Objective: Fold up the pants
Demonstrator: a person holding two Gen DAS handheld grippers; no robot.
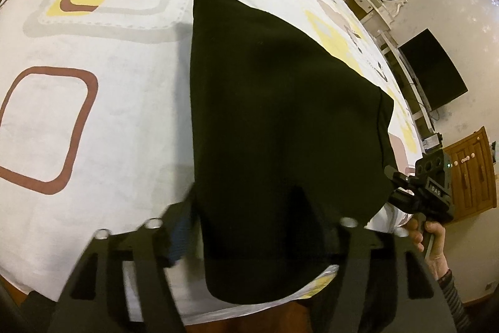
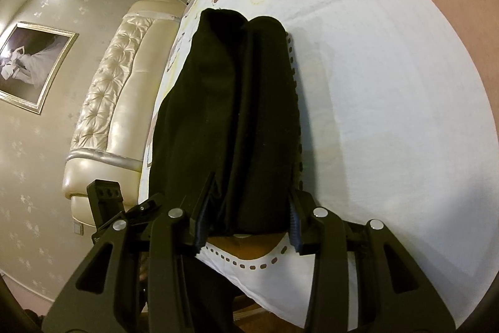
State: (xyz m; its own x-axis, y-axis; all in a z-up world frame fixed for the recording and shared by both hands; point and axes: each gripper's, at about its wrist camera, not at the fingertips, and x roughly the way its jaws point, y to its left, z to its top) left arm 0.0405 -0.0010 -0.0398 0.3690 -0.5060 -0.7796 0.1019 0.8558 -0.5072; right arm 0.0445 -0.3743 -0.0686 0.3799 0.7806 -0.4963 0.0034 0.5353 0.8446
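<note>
Ribbed right claw pinches soft, matte black pants, thickly folded.

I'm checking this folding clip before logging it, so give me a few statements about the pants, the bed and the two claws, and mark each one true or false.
1. The pants are black. True.
2. The pants lie on a bare wooden floor. False: they lie on a bed sheet patterned with yellow and brown squares.
3. The right claw has the near end of the folded pants between its fingers. True.
4. The left claw is pinched fully shut. False: its fingers stand wide apart, one at each side of the cloth.
5. A framed picture hangs on the wall in the right wrist view. True.
6. The pants are spread out flat in a single layer. False: they are folded into a narrow stack.
</note>
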